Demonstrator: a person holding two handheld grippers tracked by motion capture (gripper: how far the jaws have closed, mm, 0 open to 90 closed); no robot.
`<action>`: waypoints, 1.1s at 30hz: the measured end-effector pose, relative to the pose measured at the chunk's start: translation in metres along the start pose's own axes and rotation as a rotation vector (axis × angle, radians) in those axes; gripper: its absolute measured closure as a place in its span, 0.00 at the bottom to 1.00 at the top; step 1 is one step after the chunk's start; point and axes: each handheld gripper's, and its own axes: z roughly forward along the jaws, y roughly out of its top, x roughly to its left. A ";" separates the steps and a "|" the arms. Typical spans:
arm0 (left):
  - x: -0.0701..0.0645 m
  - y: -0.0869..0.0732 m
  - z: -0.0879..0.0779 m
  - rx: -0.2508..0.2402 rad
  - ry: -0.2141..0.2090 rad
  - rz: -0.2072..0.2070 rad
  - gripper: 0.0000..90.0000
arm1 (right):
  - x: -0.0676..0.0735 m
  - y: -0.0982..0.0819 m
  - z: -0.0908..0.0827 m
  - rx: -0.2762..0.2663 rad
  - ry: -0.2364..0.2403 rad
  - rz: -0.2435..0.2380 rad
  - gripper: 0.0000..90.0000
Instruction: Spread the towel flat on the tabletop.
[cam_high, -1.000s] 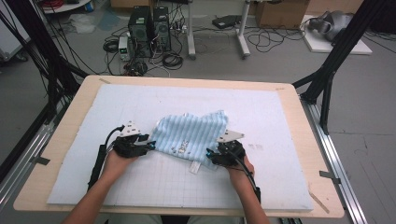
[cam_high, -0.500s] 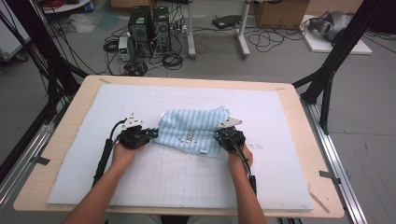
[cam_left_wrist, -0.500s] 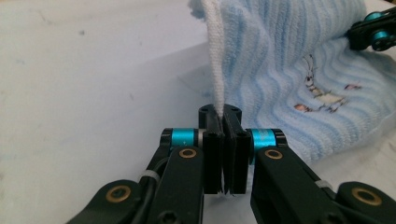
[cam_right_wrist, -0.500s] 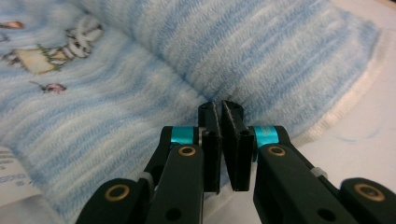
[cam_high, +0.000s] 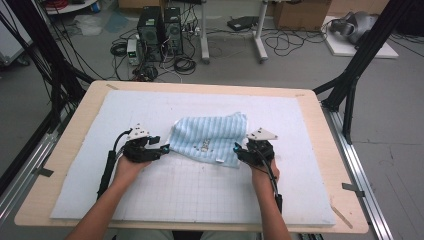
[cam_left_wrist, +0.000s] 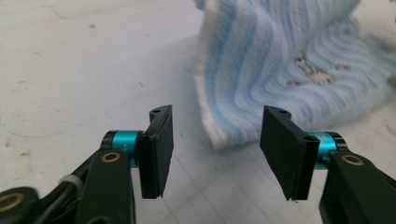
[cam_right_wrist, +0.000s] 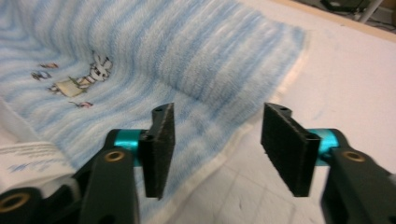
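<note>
Your left hand-held gripper (cam_left_wrist: 215, 154) has just been opening, and its jaws now stand well apart with nothing clamped: the near-left corner of the towel (cam_left_wrist: 280, 79) lies on the mat just ahead of the gap, not pressed by either pad. Your right hand-held gripper (cam_right_wrist: 217, 149) has likewise just been opening and holds nothing; the towel's right hem runs under and between its jaws, but the pads do not touch it. In the high view the left hand-held gripper (cam_high: 161, 148) sits at the towel's left edge and the right hand-held gripper (cam_high: 239, 150) at its lower right corner, each hand low behind its tool, forearms running back from the towel toward you, jaws aimed inward at the cloth. The towel (cam_high: 212, 137) lies rumpled and partly folded over itself on the white mat (cam_high: 200, 195), which covers the worktop (cam_high: 70, 145). The risk from here, as I judge it: if you close again on the doubled part you may pinch two layers at once and drag the fold along instead of opening it. Closing too high would miss the hem altogether, and pulling with one side sooner than the other would skew the towel across the mat.
</note>
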 end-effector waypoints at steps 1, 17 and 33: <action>-0.001 -0.001 -0.001 -0.010 -0.006 -0.006 0.48 | -0.001 -0.002 -0.005 -0.007 0.015 0.017 0.46; -0.016 0.003 0.023 0.128 0.060 0.030 0.69 | 0.019 -0.017 -0.002 0.159 0.084 -0.010 0.56; -0.029 -0.015 -0.008 0.092 -0.082 -0.025 0.90 | 0.024 -0.034 -0.018 0.136 0.165 0.007 0.94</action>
